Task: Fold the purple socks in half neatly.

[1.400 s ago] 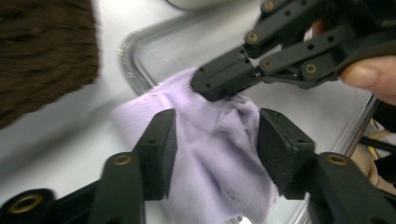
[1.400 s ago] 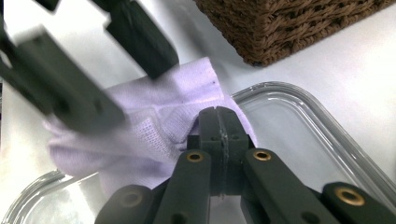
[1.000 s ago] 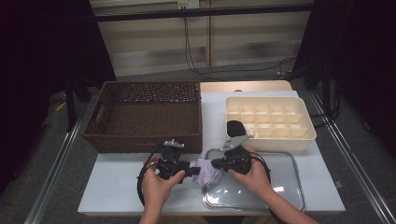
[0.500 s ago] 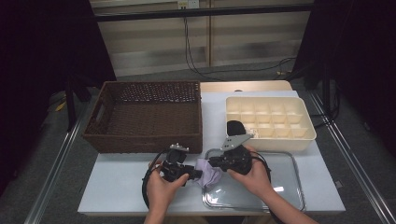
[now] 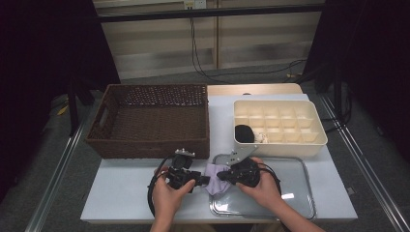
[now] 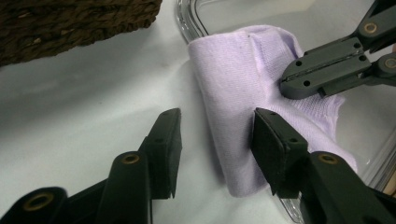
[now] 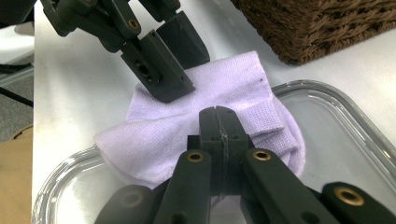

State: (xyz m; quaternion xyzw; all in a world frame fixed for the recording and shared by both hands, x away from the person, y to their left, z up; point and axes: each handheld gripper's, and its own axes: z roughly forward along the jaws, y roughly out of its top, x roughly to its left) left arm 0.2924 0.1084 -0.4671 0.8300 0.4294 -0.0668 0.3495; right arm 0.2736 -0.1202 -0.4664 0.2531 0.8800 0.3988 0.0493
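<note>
With both tongs meeting over the lilac sock [image 5: 216, 172] at 6 o'clock on the surface [image 5: 125, 193], I'm mid-fold on it. Sock lies half on the white top, half over the rim of the clear glass tray [image 5: 290, 205], which sits at 5 o'clock; wicker basket [image 5: 150, 121] at 10 o'clock, cream divided box [image 5: 278, 126] at 2 o'clock with a black rolled item [image 5: 244, 133] in one cell. My right tongs [image 7: 218, 122] are pressed together, pinching a fold of the sock near its cuff band, seen plainly in the right gripper view. My left tongs [image 6: 215, 140] stand apart, partway gapped, and have just been closing a bit; one jaw sits on the bare top, the other over the sock's folded edge, not pressing yet. Step, I'd judge: folding or rolling the sock, right holds, left gets its bite. Next move likely calls for the left to straddle that edge, clamp, then turn it over toward the right hold without dragging cloth off the tray rim.
</note>
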